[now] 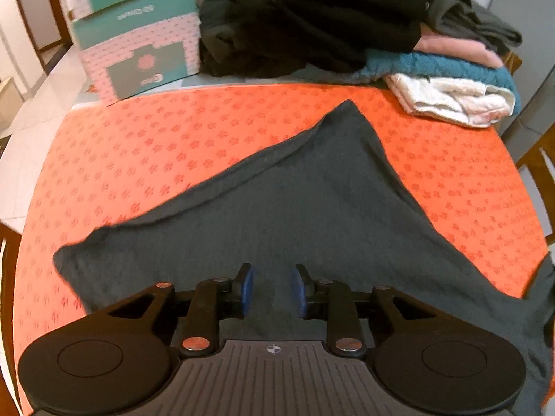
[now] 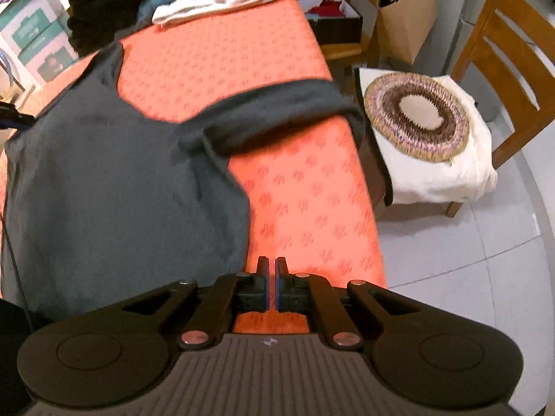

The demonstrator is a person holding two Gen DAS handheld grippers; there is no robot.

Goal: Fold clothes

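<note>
**Dark garment spread on the orange table, both grippers free of it**

The left gripper (image 1: 272, 289) hangs over the near part of the dark grey garment (image 1: 277, 201), its jaws spread with a clear gap between the blue pads (image 1: 248, 286) and nothing between them. The cloth lies just below the pads; whether they touch it cannot be told from this angle.

The right gripper (image 2: 272, 279) has its jaws pressed almost together, only a thin slit showing, and they pinch nothing. It sits above bare orange tablecloth (image 2: 305, 208), just beside the garment's right edge.

The garment lies flat on the table, running to a point toward the far side in the left wrist view. In the right wrist view the dark grey garment (image 2: 104, 173) fills the left half of the table, and one sleeve (image 2: 277, 111) stretches across the cloth to the table's right edge, where its end droops over.

At the far side of the table lies a heap of black clothing (image 1: 312, 17), with a stack of folded pieces beside it: pink (image 1: 458, 48), teal (image 1: 433, 66) and white (image 1: 451, 98). To the left stand patterned cardboard boxes (image 1: 138, 34).

Off the table's right side stands a wooden chair (image 2: 503, 52) carrying a white cushion (image 2: 451, 173) and a round woven mat (image 2: 416, 118). A brown paper bag (image 2: 406, 14) sits farther back.
</note>
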